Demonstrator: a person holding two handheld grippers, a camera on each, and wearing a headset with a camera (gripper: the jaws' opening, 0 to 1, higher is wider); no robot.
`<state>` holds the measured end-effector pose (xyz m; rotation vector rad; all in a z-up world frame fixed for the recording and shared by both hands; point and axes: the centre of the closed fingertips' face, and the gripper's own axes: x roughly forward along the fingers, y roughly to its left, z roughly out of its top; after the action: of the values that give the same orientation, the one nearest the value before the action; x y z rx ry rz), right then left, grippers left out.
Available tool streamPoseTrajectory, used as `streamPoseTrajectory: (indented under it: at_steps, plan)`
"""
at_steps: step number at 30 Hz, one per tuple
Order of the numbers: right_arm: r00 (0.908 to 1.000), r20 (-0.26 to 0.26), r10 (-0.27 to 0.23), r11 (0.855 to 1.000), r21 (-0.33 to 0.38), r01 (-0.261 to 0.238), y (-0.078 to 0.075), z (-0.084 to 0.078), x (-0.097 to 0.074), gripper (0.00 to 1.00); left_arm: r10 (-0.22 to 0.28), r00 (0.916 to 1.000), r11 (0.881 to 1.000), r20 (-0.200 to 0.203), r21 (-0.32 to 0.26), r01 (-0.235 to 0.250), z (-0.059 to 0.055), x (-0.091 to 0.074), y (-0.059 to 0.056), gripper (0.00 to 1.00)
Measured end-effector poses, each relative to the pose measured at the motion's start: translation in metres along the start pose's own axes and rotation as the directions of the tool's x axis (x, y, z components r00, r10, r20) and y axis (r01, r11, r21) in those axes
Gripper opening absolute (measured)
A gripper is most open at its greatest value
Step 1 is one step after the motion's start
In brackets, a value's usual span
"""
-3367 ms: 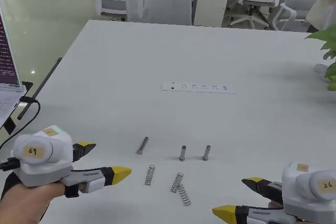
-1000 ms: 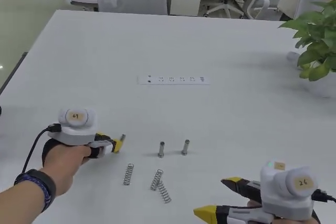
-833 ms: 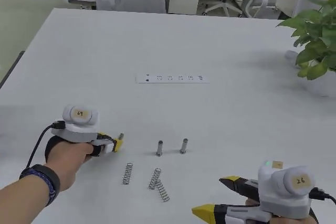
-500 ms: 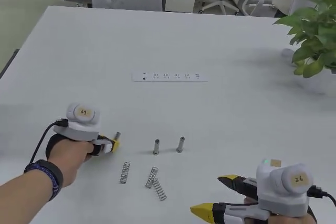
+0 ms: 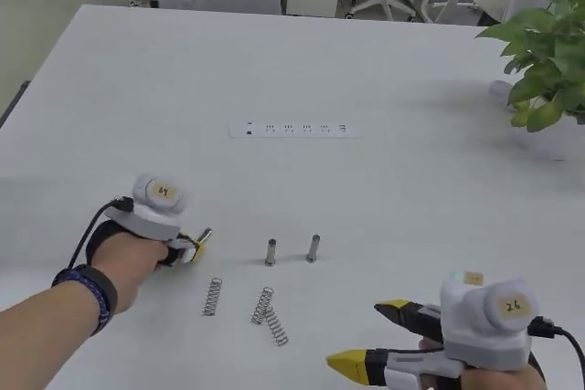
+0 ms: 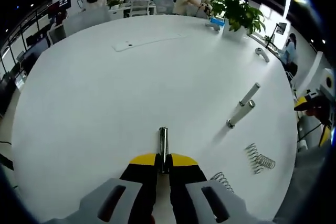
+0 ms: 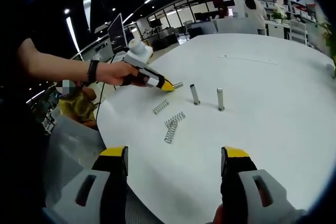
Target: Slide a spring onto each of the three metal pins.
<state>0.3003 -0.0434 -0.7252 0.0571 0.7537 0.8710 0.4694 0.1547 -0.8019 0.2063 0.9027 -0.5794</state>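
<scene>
Left gripper view: left gripper (image 6: 164, 157) pinched tight on a pin (image 6: 163, 142), which pokes forward, low over the table (image 6: 105, 87).
Right gripper (image 5: 358, 333): spread wide, empty.
Standing pins (image 5: 271, 251): two upright, just beside three loose springs (image 5: 212, 296).
Risk: held near its end, the pin may swivel or slip when a spring pushes on.
Hand pose: left hand (image 5: 123, 258) low, wrist level.

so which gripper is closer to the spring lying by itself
Left. The left gripper, shut on a pin, sits just beyond the lone spring; the right gripper is open, well off to the spring's right, past the other two springs.
</scene>
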Motion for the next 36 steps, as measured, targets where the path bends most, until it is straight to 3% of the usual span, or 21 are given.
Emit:
streamPoseTrajectory:
  at_steps: [6, 8, 15, 26, 31, 36]
  plan:
    - [0.9999, -0.003, 0.013, 1.000, -0.012, -0.013, 0.002, 0.005, 0.005, 0.71, 0.009, 0.9992, 0.994, -0.039, 0.109, -0.005, 0.002, 0.002, -0.001, 0.00]
    - [0.9998, -0.005, 0.018, 1.000, -0.020, -0.018, 0.004, 0.007, 0.008, 0.71, 0.008, 0.9991, 0.994, -0.042, 0.112, -0.003, 0.002, 0.002, -0.002, 0.00]
    - [0.9991, -0.012, 0.042, 0.998, -0.040, -0.042, 0.007, 0.015, 0.018, 0.70, 0.001, 0.9990, 0.996, -0.045, 0.088, 0.003, -0.002, -0.001, -0.001, 0.00]
    - [0.9975, -0.003, 0.070, 0.996, -0.046, -0.070, 0.012, 0.031, 0.039, 0.67, 0.006, 0.9999, 0.999, -0.013, 0.048, -0.005, -0.002, -0.012, 0.004, 0.00]
    - [0.9952, 0.032, 0.092, 0.996, -0.015, -0.092, 0.015, 0.041, 0.049, 0.65, 0.014, 0.9999, 0.999, 0.005, 0.039, -0.014, -0.001, -0.016, 0.013, 0.00]
    - [0.9898, 0.078, 0.119, 0.993, 0.008, -0.120, 0.020, 0.054, 0.057, 0.63, 0.015, 0.9997, 0.999, 0.017, 0.041, -0.016, -0.002, -0.024, 0.013, 0.00]
